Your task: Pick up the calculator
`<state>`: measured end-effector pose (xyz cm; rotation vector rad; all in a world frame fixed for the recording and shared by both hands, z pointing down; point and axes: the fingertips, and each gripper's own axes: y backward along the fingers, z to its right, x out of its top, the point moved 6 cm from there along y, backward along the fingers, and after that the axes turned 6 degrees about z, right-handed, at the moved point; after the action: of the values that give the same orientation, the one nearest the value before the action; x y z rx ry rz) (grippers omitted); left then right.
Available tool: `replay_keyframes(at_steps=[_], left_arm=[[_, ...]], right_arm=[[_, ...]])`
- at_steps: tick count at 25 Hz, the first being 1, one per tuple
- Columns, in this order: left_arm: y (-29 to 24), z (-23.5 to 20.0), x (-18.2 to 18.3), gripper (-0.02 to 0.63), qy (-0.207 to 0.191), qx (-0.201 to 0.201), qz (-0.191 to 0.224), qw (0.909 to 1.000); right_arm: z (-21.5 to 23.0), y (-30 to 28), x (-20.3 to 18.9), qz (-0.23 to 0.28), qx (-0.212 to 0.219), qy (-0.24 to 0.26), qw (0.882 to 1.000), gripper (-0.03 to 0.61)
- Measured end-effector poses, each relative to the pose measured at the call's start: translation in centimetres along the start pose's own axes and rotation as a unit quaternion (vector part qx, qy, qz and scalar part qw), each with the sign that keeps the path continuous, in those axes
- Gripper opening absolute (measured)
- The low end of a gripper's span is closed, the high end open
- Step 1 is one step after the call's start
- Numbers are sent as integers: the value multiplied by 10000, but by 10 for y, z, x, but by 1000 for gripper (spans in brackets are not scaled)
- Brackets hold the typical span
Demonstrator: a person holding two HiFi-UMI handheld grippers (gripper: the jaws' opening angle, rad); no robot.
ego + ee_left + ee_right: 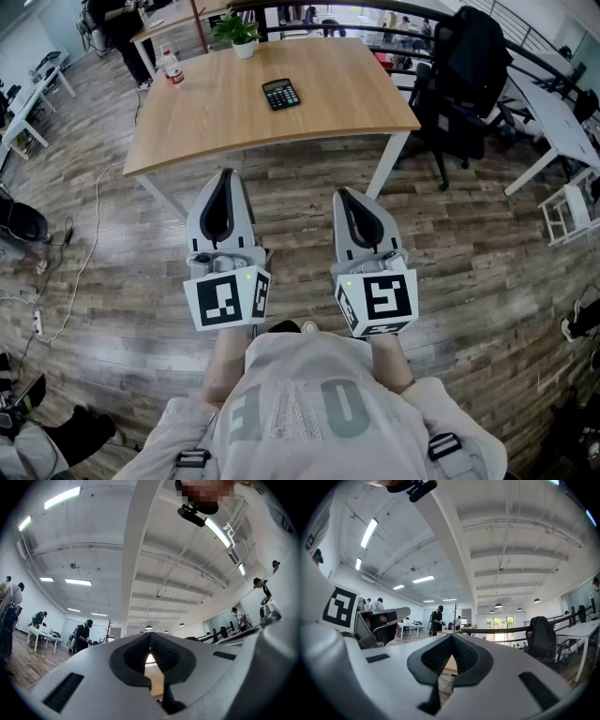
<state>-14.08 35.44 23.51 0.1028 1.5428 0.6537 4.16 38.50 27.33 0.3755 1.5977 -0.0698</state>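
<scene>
A black calculator (pixel 281 94) lies flat on the wooden table (pixel 216 112), near the middle toward the far side. My left gripper (pixel 226 178) and right gripper (pixel 343 197) hang side by side over the floor, short of the table's near edge and well away from the calculator. Both are shut with nothing between the jaws. In the left gripper view the left gripper (pixel 150 637) points upward at the ceiling. The right gripper (pixel 451 638) points level across the room in its own view. Neither gripper view shows the calculator.
A potted plant (pixel 240 36) stands at the table's far edge and a bottle (pixel 172 67) at its far left corner. A black office chair (pixel 469 75) is to the table's right. White desks (pixel 562 117) flank the room. Cables (pixel 89 244) trail on the floor at left. People stand in the background.
</scene>
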Motion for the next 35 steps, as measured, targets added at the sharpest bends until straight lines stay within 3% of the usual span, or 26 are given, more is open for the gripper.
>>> replay_keyframes(at_steps=[17, 22, 28, 35], left_arm=[[-7, -12, -9, 8, 47, 126, -139, 9998], [-5, -18, -13, 8, 71, 282, -237, 9993], [-12, -30, -25, 8, 12, 488, -312, 9983], [-38, -67, -59, 8, 56, 839, -228, 9962]], right_arm=[[0, -14, -4, 187, 200, -208, 9994, 18], [2, -17, -9, 70, 309, -168, 9994, 18], [19, -35, -26, -167, 315, -466, 9983, 18], [21, -86, -47, -175, 508, -275, 9982, 18]])
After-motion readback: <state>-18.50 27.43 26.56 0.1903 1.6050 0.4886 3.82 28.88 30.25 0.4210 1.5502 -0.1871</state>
